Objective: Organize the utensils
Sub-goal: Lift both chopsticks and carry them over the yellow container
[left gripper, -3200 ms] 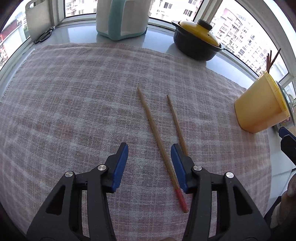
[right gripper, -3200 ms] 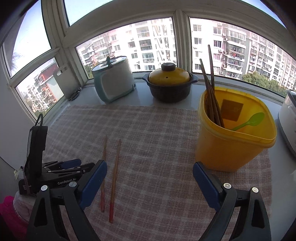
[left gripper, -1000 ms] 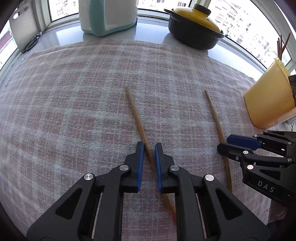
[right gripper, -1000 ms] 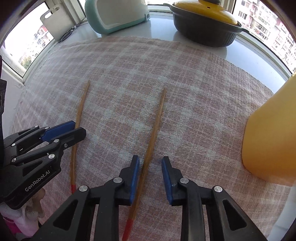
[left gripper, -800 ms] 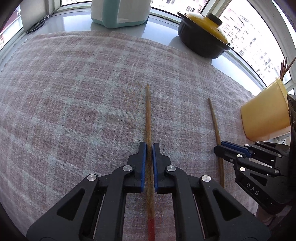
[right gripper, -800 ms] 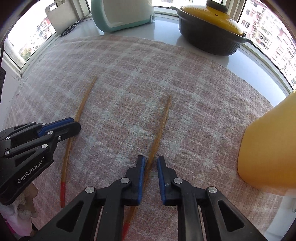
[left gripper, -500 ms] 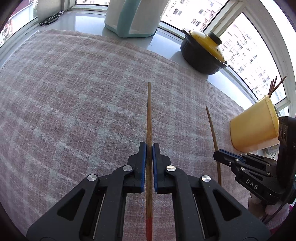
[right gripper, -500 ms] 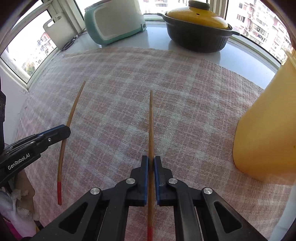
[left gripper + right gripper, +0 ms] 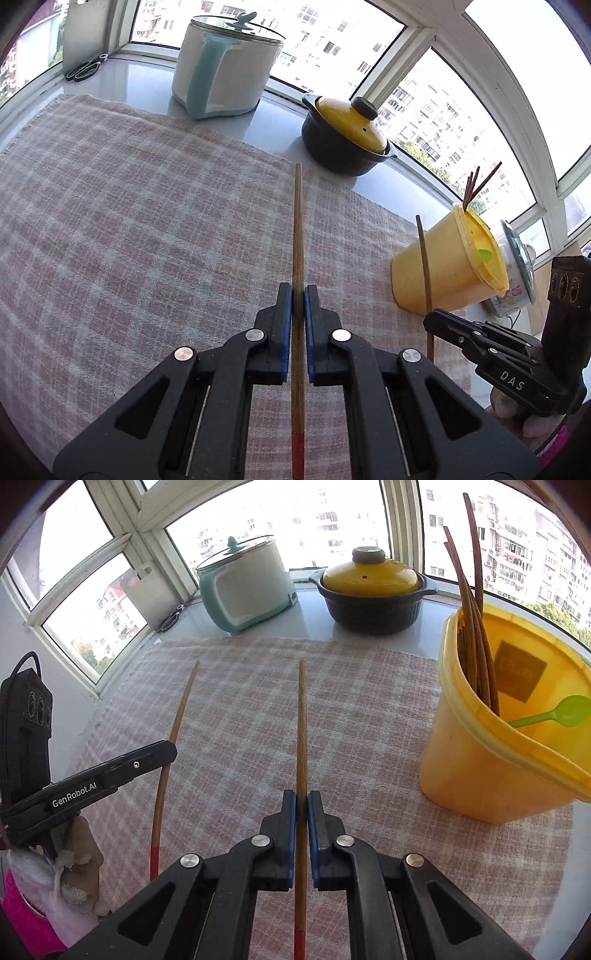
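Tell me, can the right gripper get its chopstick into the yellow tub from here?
Probably yes. The right gripper is shut on its chopstick, the yellow tub stands open-topped to its right, and nothing lies between them.

This is a home kitchen corner set in a high bay window. A pale worktop (image 9: pixel 314 624) runs under the panes, partly covered by a pink checked cloth (image 9: pixel 369 716). On it stand a white-and-teal electric cooker (image 9: pixel 243 587), a dark casserole with a yellow lid (image 9: pixel 373 590), scissors (image 9: pixel 83 68) and a yellow tub of chopsticks (image 9: pixel 491 760). Apartment blocks (image 9: pixel 517 554) fill the view outside.
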`<act>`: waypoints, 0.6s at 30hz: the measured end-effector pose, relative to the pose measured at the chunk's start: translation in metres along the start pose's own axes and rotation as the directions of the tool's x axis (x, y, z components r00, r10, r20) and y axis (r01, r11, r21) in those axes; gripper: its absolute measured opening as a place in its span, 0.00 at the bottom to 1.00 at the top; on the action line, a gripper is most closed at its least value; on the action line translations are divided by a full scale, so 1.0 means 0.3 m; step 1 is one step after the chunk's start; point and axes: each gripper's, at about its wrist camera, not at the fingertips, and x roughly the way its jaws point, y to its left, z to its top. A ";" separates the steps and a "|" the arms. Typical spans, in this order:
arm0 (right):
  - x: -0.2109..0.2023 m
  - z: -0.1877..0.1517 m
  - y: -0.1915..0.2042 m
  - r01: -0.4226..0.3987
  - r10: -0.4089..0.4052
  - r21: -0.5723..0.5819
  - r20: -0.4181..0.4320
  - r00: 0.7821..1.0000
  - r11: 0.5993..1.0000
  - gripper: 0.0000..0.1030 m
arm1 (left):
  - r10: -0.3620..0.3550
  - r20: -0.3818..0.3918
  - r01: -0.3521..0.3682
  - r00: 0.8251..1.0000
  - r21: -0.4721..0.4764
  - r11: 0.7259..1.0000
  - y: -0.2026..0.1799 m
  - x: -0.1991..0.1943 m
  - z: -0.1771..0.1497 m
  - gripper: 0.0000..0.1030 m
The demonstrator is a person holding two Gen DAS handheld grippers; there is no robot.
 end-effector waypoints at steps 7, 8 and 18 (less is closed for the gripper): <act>-0.198 -0.004 -0.086 -0.024 0.022 0.023 0.100 0.995 0.999 0.03 | -0.059 0.052 0.057 0.997 0.043 0.997 -0.136 -0.020 0.038 0.04; -0.220 -0.001 -0.098 -0.023 0.020 0.022 0.114 0.993 0.999 0.03 | -0.067 0.057 0.064 0.996 0.051 0.997 -0.161 -0.018 0.044 0.04; -0.409 0.030 -0.225 -0.011 0.004 0.033 0.213 0.977 0.999 0.03 | -0.128 0.119 0.115 0.985 0.116 0.987 -0.380 -0.023 0.106 0.04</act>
